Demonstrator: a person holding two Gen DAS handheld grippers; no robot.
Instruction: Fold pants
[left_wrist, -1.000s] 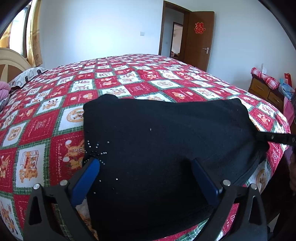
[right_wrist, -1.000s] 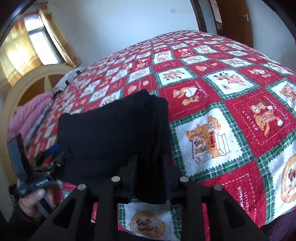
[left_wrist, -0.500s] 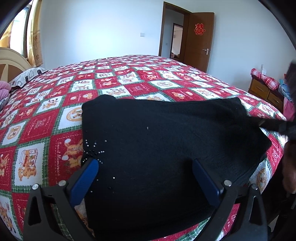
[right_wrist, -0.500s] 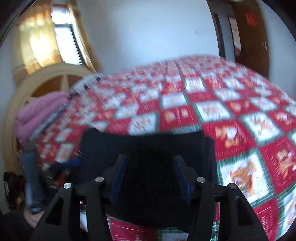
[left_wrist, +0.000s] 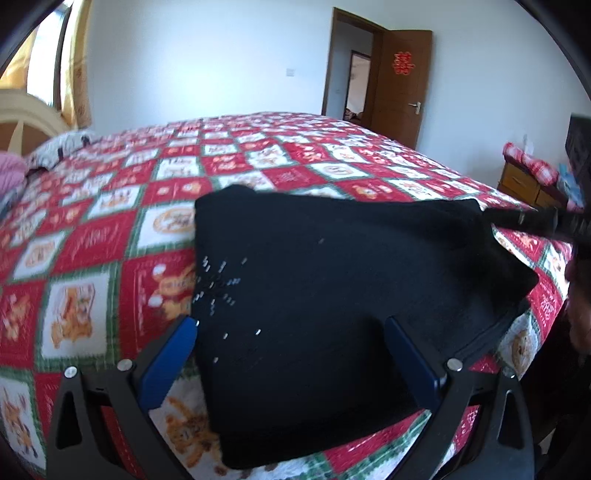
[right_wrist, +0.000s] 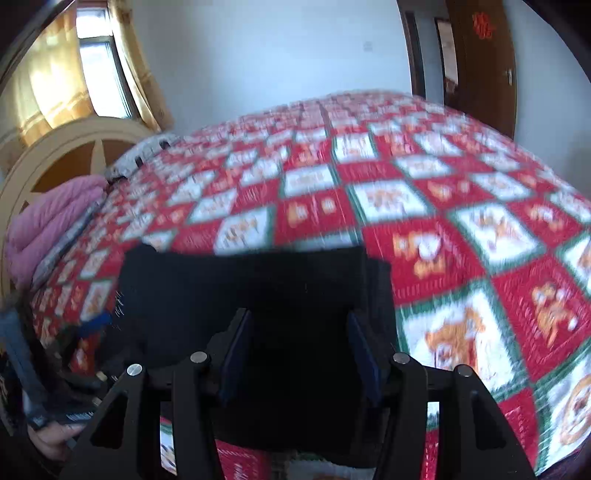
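The black pants lie folded into a compact rectangle near the front edge of the bed, with small silver studs at their left side. My left gripper is open, its blue fingers wide apart just above the near part of the pants. My right gripper is open over the pants near their right end, with nothing between its fingers. The right gripper's black body also shows at the right edge of the left wrist view.
The bed carries a red, white and green patchwork quilt. A pink blanket and a curved headboard are at the left. A wooden dresser stands at the right, an open door behind.
My right gripper let go of the pants' right edge, opened and swung round to face the pants from the front. My left gripper drew back and rose a little, still open.
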